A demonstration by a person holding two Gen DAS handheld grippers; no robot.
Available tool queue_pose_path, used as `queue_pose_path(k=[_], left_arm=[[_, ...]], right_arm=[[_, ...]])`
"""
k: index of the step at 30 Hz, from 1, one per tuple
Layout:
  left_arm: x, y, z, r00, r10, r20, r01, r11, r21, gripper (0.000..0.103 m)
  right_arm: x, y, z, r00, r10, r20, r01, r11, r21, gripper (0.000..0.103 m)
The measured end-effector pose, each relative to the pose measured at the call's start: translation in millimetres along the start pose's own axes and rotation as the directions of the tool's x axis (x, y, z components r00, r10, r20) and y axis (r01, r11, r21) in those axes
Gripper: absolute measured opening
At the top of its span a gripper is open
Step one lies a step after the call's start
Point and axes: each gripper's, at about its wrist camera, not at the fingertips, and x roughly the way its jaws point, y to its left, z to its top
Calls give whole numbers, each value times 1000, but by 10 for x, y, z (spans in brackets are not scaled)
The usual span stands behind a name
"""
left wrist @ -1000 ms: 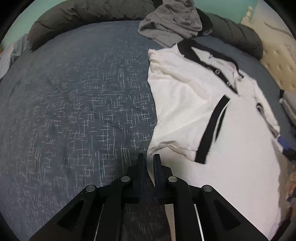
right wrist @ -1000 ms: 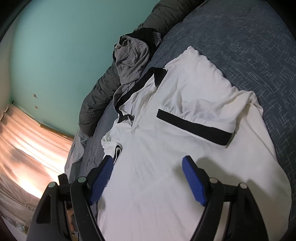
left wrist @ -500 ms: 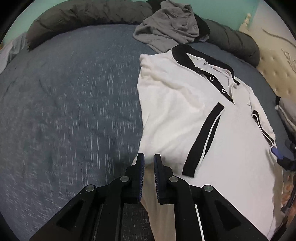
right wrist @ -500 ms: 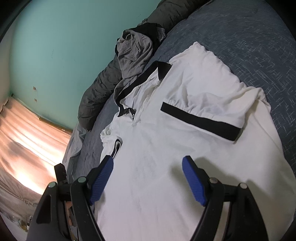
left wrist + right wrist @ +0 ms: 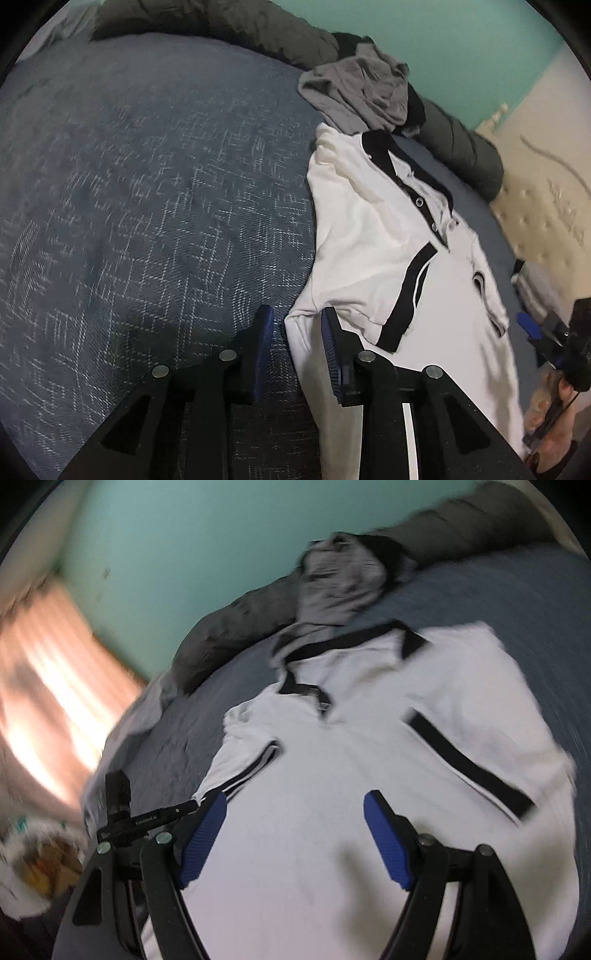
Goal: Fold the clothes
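White cotton with black trim made up the shirt, which lay face up on the blue bedspread, collar toward the far edge and a grey garment heaped just beyond it; one sleeve was already turned in over the chest, its black cuff band crossing the front; the other sleeve lay out to the side, unfolded.

The left gripper stood low at the shirt's side edge; its jaws were opening, with a narrow gap between the pads; the edge of the cloth lay in that gap, but neither pad appeared to press on it, so the cloth was judged released. The right gripper hovered over the lower front of the shirt with jaws wide apart and nothing between them; that view was blurred.

Step in hand, as judged: letting go after the first side fold. The next move called for the right gripper to reach the unfolded sleeve, pinch the cloth near its shoulder seam, and carry it across the chest; the grip needed to take both layers, or the body panel would stay behind and wrinkle.
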Motion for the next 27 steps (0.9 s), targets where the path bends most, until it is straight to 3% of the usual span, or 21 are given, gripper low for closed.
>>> queue_pose_path(k=[3, 8, 10, 15, 19, 27], left_arm=[[0, -52, 21, 1000, 16, -7, -16, 1000, 27, 30], [-7, 63, 7, 999, -47, -3, 47, 997, -66, 36], [-1, 55, 12, 999, -45, -3, 45, 997, -64, 36], [11, 84, 11, 998, -61, -4, 61, 995, -80, 36], [9, 99, 16, 998, -66, -8, 65, 994, -88, 36], [24, 96, 38, 997, -70, -16, 69, 994, -82, 36]], right_arm=[[334, 233, 214, 998, 17, -67, -22, 997, -74, 77], [962, 620, 579, 982, -5, -191, -32, 982, -187, 66], [1199, 771, 695, 974, -6, -225, -46, 973, -225, 51], [1750, 1118, 949, 961, -24, -277, -66, 948, -312, 31], [2133, 1285, 1103, 955, -42, -293, -67, 934, -351, 29], [2734, 1402, 1188, 923, -130, -362, -28, 916, -399, 29]])
